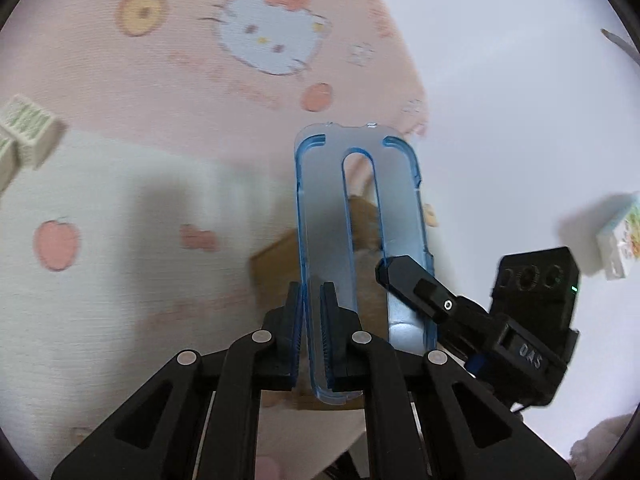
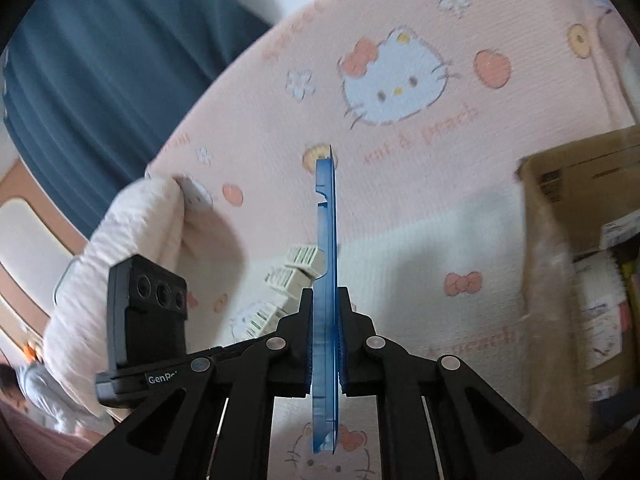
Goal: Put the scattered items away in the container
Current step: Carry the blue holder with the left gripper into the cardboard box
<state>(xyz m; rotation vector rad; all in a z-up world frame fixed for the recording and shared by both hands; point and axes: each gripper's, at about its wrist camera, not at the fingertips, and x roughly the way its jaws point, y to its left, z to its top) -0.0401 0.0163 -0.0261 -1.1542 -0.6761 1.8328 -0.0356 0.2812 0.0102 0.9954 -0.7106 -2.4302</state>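
A translucent blue phone case [image 1: 320, 208] with a long slot is held upright by both grippers. My left gripper [image 1: 313, 296] is shut on its left edge. My right gripper [image 2: 325, 312] is shut on the same case, seen edge-on [image 2: 326, 240]; one of its fingers [image 1: 404, 276] shows against the case's right side in the left wrist view. The open cardboard box [image 2: 560, 220] with packets inside stands at the right of the right wrist view. Part of it [image 1: 276, 264] shows behind the case in the left wrist view.
A pink and white Hello Kitty blanket [image 1: 180, 80] covers the bed. Small white boxes with green print [image 2: 296, 268] lie on it, also at the left [image 1: 28, 132]. A white carton [image 1: 620, 240] lies at the right. A rolled quilt [image 2: 132, 232] and blue curtain [image 2: 100, 48] are at the left.
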